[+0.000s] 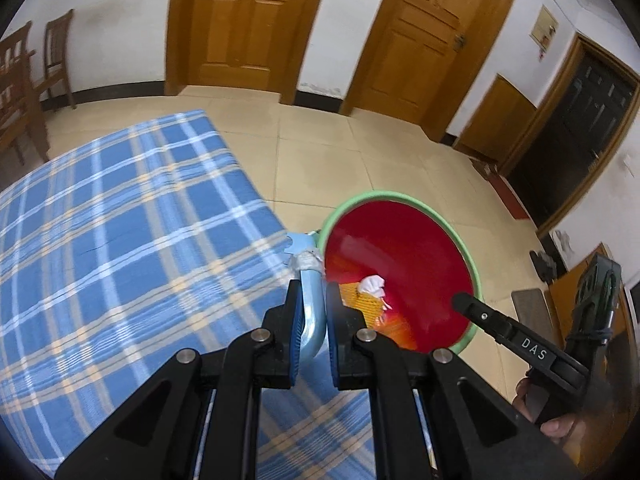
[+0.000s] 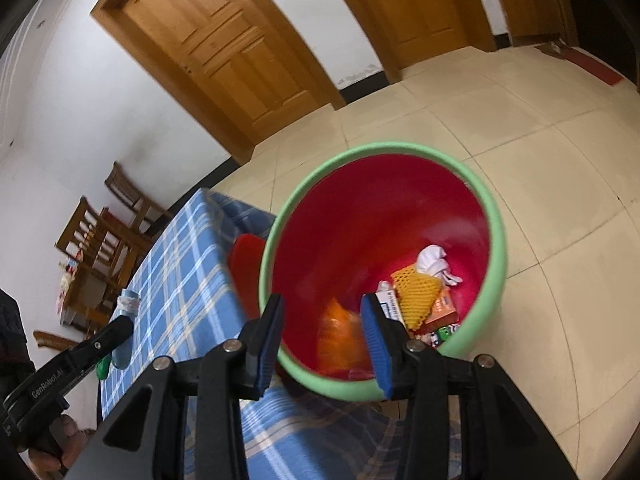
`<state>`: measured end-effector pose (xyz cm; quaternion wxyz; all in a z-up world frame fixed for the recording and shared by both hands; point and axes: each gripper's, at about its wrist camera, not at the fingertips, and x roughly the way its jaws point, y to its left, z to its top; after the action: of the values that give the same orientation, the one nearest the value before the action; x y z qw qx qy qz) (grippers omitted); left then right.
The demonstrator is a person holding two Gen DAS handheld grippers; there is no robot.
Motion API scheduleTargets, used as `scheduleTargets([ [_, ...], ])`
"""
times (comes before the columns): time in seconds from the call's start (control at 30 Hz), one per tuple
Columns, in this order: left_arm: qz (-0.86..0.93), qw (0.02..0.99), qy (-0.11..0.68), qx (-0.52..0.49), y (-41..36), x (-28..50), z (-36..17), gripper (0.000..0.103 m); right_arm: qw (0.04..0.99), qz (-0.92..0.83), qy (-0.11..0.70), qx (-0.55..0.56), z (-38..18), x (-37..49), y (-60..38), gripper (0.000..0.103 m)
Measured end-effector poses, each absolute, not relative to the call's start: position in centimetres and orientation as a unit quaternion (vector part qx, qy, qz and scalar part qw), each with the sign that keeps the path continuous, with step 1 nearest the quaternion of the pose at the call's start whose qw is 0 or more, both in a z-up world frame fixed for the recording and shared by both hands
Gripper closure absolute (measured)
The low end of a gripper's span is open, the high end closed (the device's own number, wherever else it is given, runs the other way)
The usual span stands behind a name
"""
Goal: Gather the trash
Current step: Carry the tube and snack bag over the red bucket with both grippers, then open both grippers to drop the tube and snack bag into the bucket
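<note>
— What does the left gripper (image 1: 310, 320) have there?

— A pale blue bottle (image 1: 310, 308), I think plastic and empty. The jaws are clenched on its body, and the neck, wrapped with some white paper, points away over the edge of the table (image 1: 120, 240) toward the bin (image 1: 468, 256).

— Will it slip?

— It looks light and a little soft, so the walls may give under the pads. The smooth side may slide; nearer the neck would be firmer, I guess.

— And the right gripper (image 2: 324, 344)?

— Its jaws stand apart with nothing between them, and it hangs just above the near rim of the bin.

— Where is the bin?

— On the floor, close against the table's edge. Inside lie a yellow foam net (image 2: 416, 292), a white crumpled tissue (image 2: 434, 262), some small boxes (image 2: 440, 308) and an orange wrapper (image 2: 340, 340).
</note>
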<state>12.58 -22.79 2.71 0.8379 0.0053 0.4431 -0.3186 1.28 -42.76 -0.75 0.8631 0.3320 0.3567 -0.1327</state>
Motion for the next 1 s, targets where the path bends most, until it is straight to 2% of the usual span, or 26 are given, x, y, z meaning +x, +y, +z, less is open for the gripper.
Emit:
scheduleTargets([
  [0.43, -0.368, 0.805, 0.462, 0.053, -29.9, 12.1, -0.1, 0.093, 0.872, -0.169, 0.321, 0.328, 0.2, -1.2, -45.1, 0.059],
  [0.7, -0.371, 0.8, 0.467, 0.065, -31.8, 12.2, -1.5, 0.092, 0.87, -0.176, 0.322, 0.33, 0.0, -1.5, -45.8, 0.059],
  [0.8, -0.371, 0.801, 0.464, 0.07, -31.8, 12.3, -1.6, 0.082, 0.869, -0.181, 0.322, 0.33, -0.1, -1.4, -46.0, 0.059],
  [0.83, -0.371, 0.802, 0.464, 0.069, -31.8, 12.2, -1.6, 0.074, 0.869, -0.181, 0.322, 0.33, -0.1, -1.4, -45.9, 0.059],
  [0.93, -0.363, 0.807, 0.46, 0.067, -31.7, 12.0, -1.4, 0.061, 0.868, -0.182, 0.324, 0.33, -0.2, -1.3, -45.9, 0.058],
  [1.0, -0.355, 0.812, 0.458, 0.067, -31.3, 11.9, -1.2, 0.055, 0.868, -0.18, 0.323, 0.331, -0.2, -1.4, -45.9, 0.052],
])
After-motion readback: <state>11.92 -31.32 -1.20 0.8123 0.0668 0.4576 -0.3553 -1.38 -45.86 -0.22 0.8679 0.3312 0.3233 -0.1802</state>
